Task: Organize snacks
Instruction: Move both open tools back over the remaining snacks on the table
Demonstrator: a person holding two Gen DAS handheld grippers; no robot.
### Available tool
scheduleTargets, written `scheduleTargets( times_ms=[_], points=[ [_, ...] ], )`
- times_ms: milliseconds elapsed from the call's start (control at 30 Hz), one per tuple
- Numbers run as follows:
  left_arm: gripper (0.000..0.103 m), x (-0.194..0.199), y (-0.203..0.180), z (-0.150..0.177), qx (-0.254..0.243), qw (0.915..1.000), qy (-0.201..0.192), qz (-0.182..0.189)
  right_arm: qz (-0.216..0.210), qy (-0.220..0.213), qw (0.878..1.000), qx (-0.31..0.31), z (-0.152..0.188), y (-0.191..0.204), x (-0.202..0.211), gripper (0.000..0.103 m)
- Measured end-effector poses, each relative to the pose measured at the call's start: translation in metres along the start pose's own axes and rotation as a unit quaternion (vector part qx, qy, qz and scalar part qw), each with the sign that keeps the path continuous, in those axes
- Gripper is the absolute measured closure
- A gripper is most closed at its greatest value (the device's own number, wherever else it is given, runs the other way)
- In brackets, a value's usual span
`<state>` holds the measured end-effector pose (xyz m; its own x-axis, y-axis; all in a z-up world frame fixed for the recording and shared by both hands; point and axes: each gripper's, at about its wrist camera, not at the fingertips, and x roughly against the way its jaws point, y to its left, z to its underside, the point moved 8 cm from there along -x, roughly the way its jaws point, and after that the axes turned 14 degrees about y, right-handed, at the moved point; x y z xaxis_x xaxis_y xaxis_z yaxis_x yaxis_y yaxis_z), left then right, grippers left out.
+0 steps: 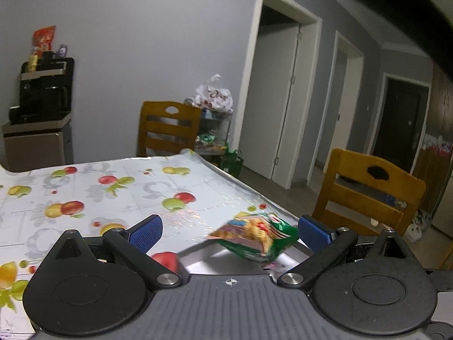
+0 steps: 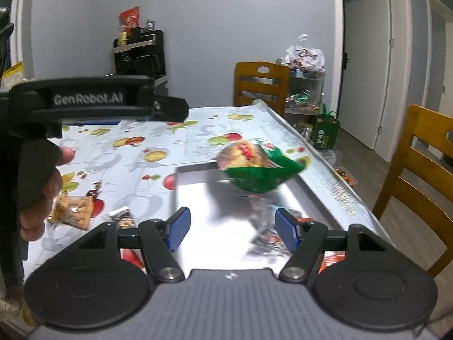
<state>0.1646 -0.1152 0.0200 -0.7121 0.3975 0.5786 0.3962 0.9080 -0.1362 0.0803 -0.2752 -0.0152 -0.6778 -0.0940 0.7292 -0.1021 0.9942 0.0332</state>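
Right gripper (image 2: 231, 229): our blue pads (image 2: 178, 231) stand apart with nothing pressed between them; we look past them into the tray.
Left gripper (image 1: 230, 231): our jaws stand wide, pads (image 1: 145, 233) clear of everything; in the right wrist view this tool shows as a black body at the left, with a hand (image 2: 39, 195) wrapped round its grip.
Green snack bag (image 2: 259, 167): blurred, tilted, over the far part of the tray; it touches neither of our grippers. In the left wrist view the same bag (image 1: 254, 238) sits between and beyond our open pads. Whether it rests on the tray or hangs in the air we cannot tell.
Tray (image 2: 198, 175): shallow, silver, on the table near its right edge; smeared red-and-white packets lie in its near part, too blurred to read.
Other snacks: a clear packet of orange pieces (image 2: 73, 209) and a small dark packet (image 2: 123, 218) lie on the cloth left of the tray.
Table (image 1: 93, 189): covered with a pale cloth printed with fruit.
Chairs: one wooden chair (image 2: 262, 85) at the far end, another (image 2: 419, 175) along the right side.
Background: a shelf unit (image 2: 307, 93) with a white plastic bag on top stands beside the far chair.
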Motion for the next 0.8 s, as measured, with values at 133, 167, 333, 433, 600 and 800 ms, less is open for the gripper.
scheduleTargets(
  times_ms=[133, 167, 333, 433, 600, 800],
  points=[
    [0.000, 0.021, 0.029, 0.002, 0.007, 0.9999, -0.010, -0.008, -0.007, -0.001, 1.000, 0.017, -0.006, 0.026, 0.000, 0.036],
    [0.000, 0.026, 0.036, 0.003, 0.009, 0.9998, -0.013, -0.012, -0.010, -0.001, 1.000, 0.021, -0.007, 0.034, 0.000, 0.036],
    [0.000, 0.048, 0.080, 0.009, 0.036, 0.9985, -0.021, -0.034, -0.021, -0.001, 0.999, 0.037, -0.012, 0.067, -0.002, 0.036],
    [0.000, 0.064, 0.109, 0.011, 0.067, 0.9967, -0.028, -0.036, -0.027, -0.006, 0.999, 0.039, -0.016, 0.085, -0.002, 0.036],
    [0.000, 0.086, 0.155, 0.011, 0.100, 0.9919, -0.049, -0.061, -0.039, -0.007, 0.998, 0.041, -0.020, 0.109, -0.005, 0.036],
    [0.000, 0.075, 0.193, 0.025, 0.107, 0.9894, -0.024, -0.095, -0.040, 0.013, 0.996, 0.077, -0.011, 0.135, -0.018, 0.036]
  ],
)
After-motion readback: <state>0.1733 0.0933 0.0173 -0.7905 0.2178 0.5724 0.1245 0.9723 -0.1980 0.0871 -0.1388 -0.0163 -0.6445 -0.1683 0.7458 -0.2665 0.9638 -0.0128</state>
